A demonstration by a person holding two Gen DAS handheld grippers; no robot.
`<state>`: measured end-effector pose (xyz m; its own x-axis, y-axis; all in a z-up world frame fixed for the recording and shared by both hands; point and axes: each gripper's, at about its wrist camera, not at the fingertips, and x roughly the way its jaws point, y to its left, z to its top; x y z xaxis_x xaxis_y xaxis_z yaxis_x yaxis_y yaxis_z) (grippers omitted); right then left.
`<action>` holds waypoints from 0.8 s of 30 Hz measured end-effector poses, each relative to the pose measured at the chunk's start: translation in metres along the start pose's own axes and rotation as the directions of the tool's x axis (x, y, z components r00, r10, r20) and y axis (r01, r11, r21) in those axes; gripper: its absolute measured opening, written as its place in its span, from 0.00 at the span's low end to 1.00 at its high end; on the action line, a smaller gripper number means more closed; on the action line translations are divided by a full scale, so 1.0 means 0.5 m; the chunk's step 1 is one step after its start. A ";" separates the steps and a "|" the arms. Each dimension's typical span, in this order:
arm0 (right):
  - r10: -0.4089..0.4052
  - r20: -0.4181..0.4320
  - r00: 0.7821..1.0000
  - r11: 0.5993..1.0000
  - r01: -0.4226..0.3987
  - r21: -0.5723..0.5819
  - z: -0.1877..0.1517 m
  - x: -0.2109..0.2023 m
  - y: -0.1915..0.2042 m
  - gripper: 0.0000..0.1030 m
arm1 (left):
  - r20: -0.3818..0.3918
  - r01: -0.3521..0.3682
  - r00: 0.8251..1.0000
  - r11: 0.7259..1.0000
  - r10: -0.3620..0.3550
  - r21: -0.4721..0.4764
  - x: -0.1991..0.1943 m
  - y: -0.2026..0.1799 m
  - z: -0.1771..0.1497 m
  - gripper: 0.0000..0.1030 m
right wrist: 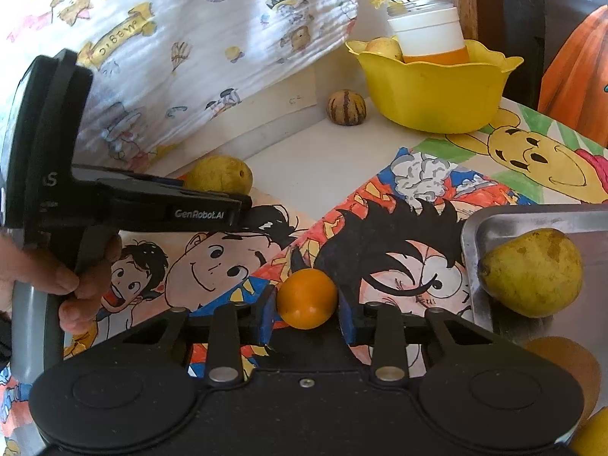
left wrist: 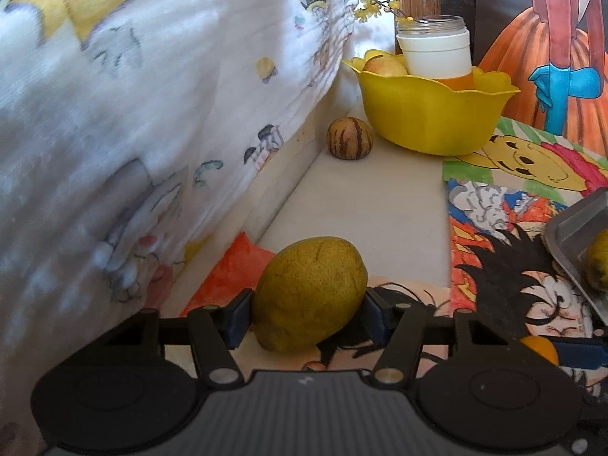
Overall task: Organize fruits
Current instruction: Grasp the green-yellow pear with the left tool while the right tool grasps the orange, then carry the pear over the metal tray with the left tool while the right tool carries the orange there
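Left tool [left wrist: 308, 317]: its jaws are closed on a green-yellow pear [left wrist: 309, 292], one blue pad pressed to each side of the fruit; the pear's underside sits on the desk.
Right tool [right wrist: 307, 313]: its jaws are narrow and grip a small orange fruit [right wrist: 307, 298], with a pad touching each side; the fruit sits low over the cartoon drawings.
Left tool from the right view: it shows as a black body [right wrist: 152, 205] held by a person's hand [right wrist: 76, 285], its fingers reaching to the held pear [right wrist: 222, 174] at the far left of the desk.
Drawings: coloured cartoon sheets [right wrist: 380, 228] cover the near part of the desk; a yellow bear face [left wrist: 528, 163] lies on the sheet nearest the bowl.
Desk: a bare cream strip [left wrist: 372, 212] runs between the drawings and the hanging cloth.
Tray: a metal tray [right wrist: 539, 216] lies to the right of the orange fruit, on the drawings, with a second pear [right wrist: 532, 271] resting at its left rim.
Striped fruit: a small round one with dark stripes [left wrist: 349, 138] stands on the bare desk just beside the yellow bowl.
Bowl: a yellow wavy-edged bowl [left wrist: 429, 114] at the far end holds another pale fruit [left wrist: 383, 65] and a white-capped jar [left wrist: 437, 51].
Cloth: a white printed cloth [left wrist: 152, 95] hangs along the left side.
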<state>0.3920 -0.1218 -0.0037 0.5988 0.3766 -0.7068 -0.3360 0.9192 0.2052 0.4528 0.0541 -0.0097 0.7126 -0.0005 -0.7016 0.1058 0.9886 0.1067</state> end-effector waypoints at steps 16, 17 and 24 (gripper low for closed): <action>0.037 0.029 0.999 0.999 -0.037 0.021 0.007 -0.076 -0.032 0.35 | 0.001 0.088 0.996 0.996 -0.088 -0.013 -0.066 -0.054 0.011 0.61; 0.038 0.034 0.999 0.999 -0.039 0.025 0.008 -0.086 -0.036 0.35 | 0.006 0.092 0.996 0.996 -0.092 -0.012 -0.072 -0.059 0.013 0.61; 0.022 0.093 0.995 0.999 -0.026 0.045 0.024 -0.169 -0.087 0.35 | 0.051 0.122 0.991 0.992 -0.122 -0.007 -0.118 -0.110 0.030 0.61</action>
<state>0.3647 -0.1920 0.0553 0.6561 0.4055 -0.6365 -0.3185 0.9134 0.2535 0.4154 -0.0024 0.0363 0.7286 -0.1287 -0.6728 0.1872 0.9822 0.0148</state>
